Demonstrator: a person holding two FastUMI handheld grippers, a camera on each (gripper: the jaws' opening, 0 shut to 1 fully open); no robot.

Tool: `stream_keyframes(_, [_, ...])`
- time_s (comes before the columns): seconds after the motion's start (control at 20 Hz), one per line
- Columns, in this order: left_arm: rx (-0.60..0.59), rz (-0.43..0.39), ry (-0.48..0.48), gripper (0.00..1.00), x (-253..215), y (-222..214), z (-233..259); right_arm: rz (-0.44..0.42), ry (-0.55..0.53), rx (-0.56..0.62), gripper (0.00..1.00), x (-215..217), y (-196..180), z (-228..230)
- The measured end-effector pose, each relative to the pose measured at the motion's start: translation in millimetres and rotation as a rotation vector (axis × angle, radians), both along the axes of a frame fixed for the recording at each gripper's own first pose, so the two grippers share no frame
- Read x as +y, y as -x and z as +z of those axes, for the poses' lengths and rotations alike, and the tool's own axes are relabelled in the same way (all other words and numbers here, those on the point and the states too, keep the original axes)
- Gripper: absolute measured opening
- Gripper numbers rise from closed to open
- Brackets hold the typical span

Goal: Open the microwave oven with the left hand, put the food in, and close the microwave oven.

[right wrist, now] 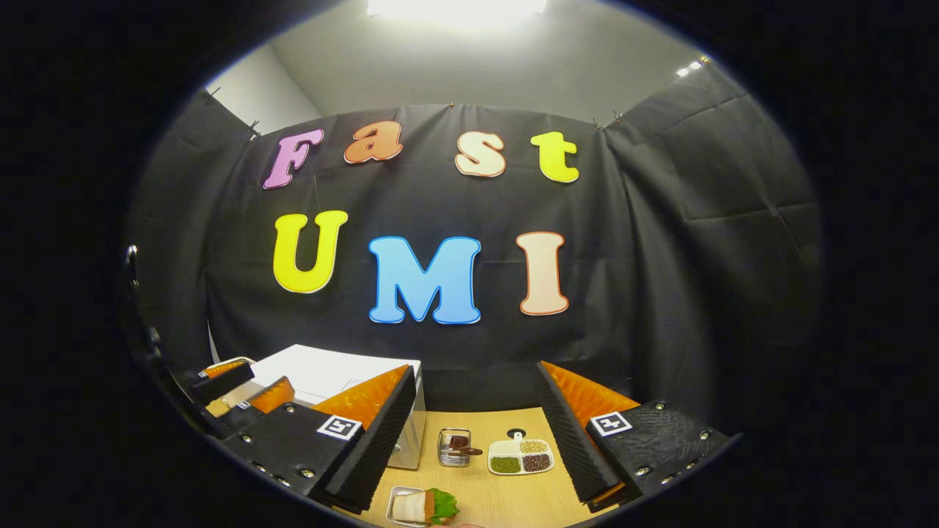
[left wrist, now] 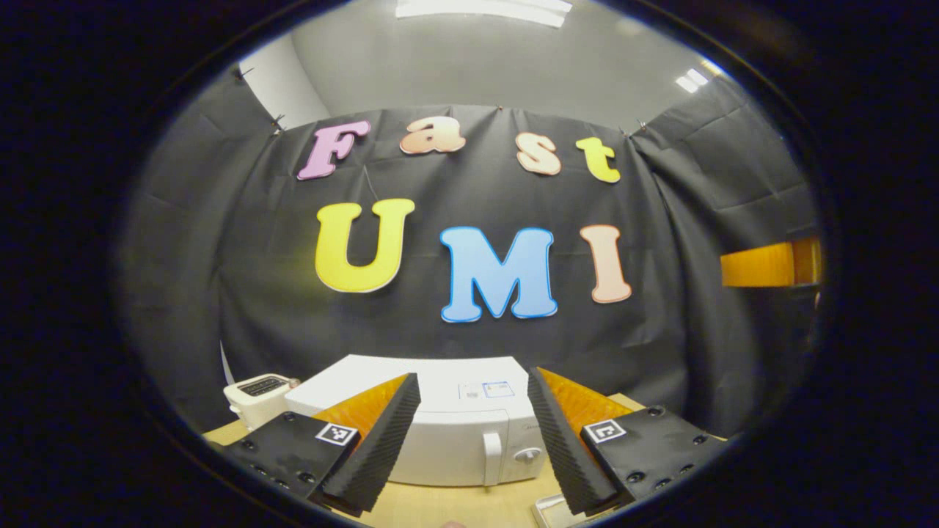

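Observation:
A white microwave oven point(left wrist: 440, 433) stands on the wooden table with its door closed, its handle point(left wrist: 492, 458) and knob point(left wrist: 527, 455) at the right of the front. My left gripper point(left wrist: 475, 433) hangs open in front of it, apart from it, nothing between its fingers. In the right gripper view the microwave point(right wrist: 330, 374) sits at the left. The food, a sandwich with green lettuce on a small tray point(right wrist: 422, 506), lies at the bottom. My right gripper point(right wrist: 469, 433) is open above the table. The left gripper point(right wrist: 235, 389) appears at that view's left edge.
A white toaster point(left wrist: 258, 396) stands left of the microwave. On the table to the right are a small metal basket point(right wrist: 455, 447) and a divided dish of beans point(right wrist: 521, 456). A tray corner point(left wrist: 550, 507) lies near the front edge. Black cloth walls enclose the booth.

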State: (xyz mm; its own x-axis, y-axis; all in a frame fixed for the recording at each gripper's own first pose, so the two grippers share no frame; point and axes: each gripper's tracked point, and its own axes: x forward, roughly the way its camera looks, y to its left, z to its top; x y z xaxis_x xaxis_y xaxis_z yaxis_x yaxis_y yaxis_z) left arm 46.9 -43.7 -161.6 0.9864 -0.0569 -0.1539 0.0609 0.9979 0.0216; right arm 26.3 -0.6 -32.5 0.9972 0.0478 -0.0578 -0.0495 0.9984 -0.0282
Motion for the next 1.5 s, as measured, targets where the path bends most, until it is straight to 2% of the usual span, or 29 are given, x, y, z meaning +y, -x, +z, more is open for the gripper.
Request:
stream_keyframes(0.45, [0.161,0.036,-0.046,0.97,-9.2,-42.2,-122.5,-0.012,0.015,0.082,0.98,-25.2,-18.8,-33.3])
stream_keyframes(0.75, [0.265,0.027,-0.057,0.88,-11.5,-57.4,-183.4,-0.027,0.005,0.106,0.98,-38.7,-32.5,-42.6])
stream_keyframes(0.85, [0.305,0.015,-0.035,0.74,-13.9,-58.8,-196.3,-0.029,0.003,0.113,0.98,-40.0,-34.7,-46.5])
stream_keyframes(0.9, [0.322,0.003,-0.015,0.59,-19.0,-59.5,-203.1,-0.029,0.007,0.117,0.98,-41.2,-34.4,-48.9])
stream_keyframes(0.95, [0.328,-0.021,0.001,0.56,-26.3,-61.3,-204.0,-0.028,0.009,0.121,0.98,-41.7,-35.3,-49.9])
stream_keyframes(1.05, [0.323,-0.007,-0.03,0.32,-25.2,-60.3,-200.7,-0.026,0.012,0.125,0.98,-41.2,-34.9,-51.5])
stream_keyframes(1.1, [0.328,-0.001,-0.019,0.27,-22.7,-59.8,-195.2,-0.026,0.014,0.123,0.98,-41.2,-33.6,-51.7])
stream_keyframes(1.25, [0.343,-0.006,-0.037,0.19,-23.8,-59.3,-198.0,-0.027,0.012,0.118,0.98,-41.3,-31.3,-48.8])
stream_keyframes(1.3, [0.356,-0.008,-0.032,0.13,-23.5,-61.9,-203.0,-0.028,0.009,0.116,0.98,-41.9,-30.2,-48.7])
stream_keyframes(1.5, [0.402,-0.047,-0.029,0.09,-24.3,-55.7,-199.6,-0.033,0.001,0.109,0.98,-41.0,-25.5,-45.3])
